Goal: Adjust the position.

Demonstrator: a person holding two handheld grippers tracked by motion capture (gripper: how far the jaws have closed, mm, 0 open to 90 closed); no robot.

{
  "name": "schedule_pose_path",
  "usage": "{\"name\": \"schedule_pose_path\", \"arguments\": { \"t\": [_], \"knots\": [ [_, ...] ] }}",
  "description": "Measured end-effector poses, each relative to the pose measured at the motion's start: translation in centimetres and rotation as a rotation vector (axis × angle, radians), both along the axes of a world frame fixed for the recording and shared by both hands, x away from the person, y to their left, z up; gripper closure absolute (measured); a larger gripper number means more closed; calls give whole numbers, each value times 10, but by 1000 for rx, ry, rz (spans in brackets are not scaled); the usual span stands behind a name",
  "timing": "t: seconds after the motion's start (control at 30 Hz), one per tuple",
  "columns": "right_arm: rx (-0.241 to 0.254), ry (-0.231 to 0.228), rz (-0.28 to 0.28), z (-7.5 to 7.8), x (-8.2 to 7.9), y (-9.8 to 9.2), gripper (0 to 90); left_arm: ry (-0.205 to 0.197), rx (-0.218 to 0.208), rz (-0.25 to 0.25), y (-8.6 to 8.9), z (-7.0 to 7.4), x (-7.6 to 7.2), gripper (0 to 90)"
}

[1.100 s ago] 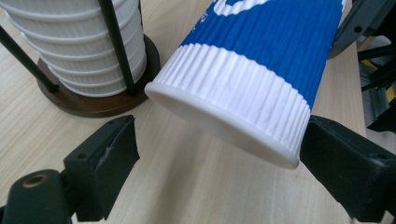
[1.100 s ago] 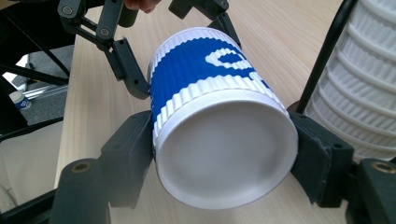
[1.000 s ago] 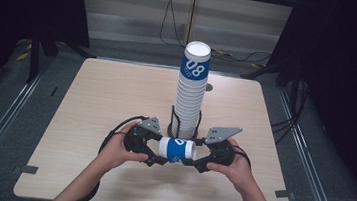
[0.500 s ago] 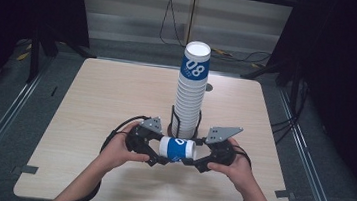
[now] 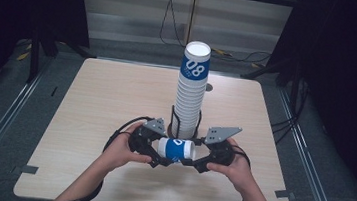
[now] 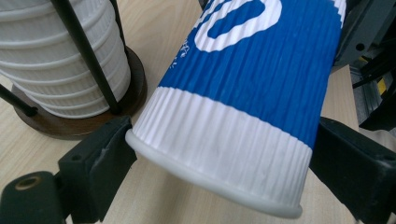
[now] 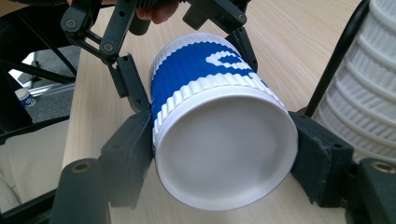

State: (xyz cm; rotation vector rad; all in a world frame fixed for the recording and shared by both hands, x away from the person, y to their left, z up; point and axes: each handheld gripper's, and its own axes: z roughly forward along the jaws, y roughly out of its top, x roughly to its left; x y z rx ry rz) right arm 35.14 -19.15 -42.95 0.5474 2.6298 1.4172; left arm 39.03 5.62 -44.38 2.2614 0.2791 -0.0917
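Right gripper [image 7: 219,154], lower half of the right gripper view: both black jaws pressed against the closed base end of a blue-and-white ribbed paper cup [image 7: 219,126], a firm clamp. Same gripper [image 5: 199,163] in the high view, just below frame centre, with the cup [image 5: 175,149] lying on its side between the two hands.

Left gripper [image 6: 224,154], bottom of the left gripper view: jaws straddle the rolled rim end of the cup [image 6: 243,107]. Left pad touches the rim; on the right a thin gap seems to show. Jaws have just been opening with the cup between them, so I read this hand as letting go, the left gripper [image 5: 153,153] at the cup's left end in the high view.

Cup sits low over the pale wooden table [image 5: 106,98], just in front of the tall stack of white ribbed cups [image 5: 190,97] in its black wire holder [image 5: 174,122].

Doing the step well, as I judge it: right clamp stays steady while the left pads clear the rim fully before that hand draws away sideways, otherwise the rim snags and the cup twists.

View differences: right gripper view gives the flat white base and the far gripper's linkage, upper left. Left gripper view gives the dark round holder base [image 6: 74,126], left edge. High view alone gives stack height and the printed top cup [image 5: 195,62]
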Motion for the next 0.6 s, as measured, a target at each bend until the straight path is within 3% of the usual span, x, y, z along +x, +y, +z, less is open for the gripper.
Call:
{"name": "schedule_pose_path", "arguments": {
  "t": [0.23,0.33,0.47,0.6],
  "knots": [
    [2,4,1,-1,0,1,274,11,6,-5,-1,1,0,94],
    [1,8,8,-2,1,2,275,1,28,-18,-1,2,0,100],
    [18,10,5,-1,1,1,275,-9,-2,-15,1,5,0,102],
    [20,2,2,0,1,1,275,-7,-3,-13,1,5,0,94]
  ]
}}
